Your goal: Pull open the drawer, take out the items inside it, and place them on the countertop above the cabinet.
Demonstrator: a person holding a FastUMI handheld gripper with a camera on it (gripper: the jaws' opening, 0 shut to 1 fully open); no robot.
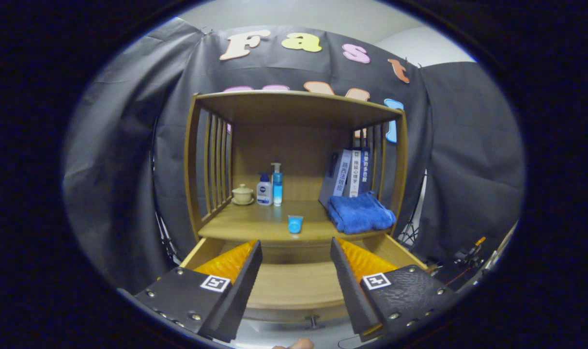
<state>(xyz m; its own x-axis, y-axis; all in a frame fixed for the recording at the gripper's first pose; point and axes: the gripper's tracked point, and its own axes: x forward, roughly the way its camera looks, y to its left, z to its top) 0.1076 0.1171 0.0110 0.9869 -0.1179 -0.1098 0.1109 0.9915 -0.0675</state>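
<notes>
The wooden cabinet's drawer [294, 286] is pulled out toward me, and its bare wooden floor shows between and beneath my fingers. My gripper [296, 254] hangs open above the drawer with nothing between its fingers. On the countertop [255, 225] above the drawer, a small blue cup-like item [295, 224] stands near the front edge, just beyond the fingertips. A folded blue towel [361, 213] lies at the countertop's right side. The drawer's knob [312, 321] shows at its front.
At the back of the countertop stand a small lidded ceramic cup [242, 194], a white-and-blue bottle [264, 190] and a blue pump bottle [277, 185]. Books [349, 173] lean behind the towel. Slatted side walls and a top shelf [294, 99] enclose the countertop. A fingertip [301, 344] shows below.
</notes>
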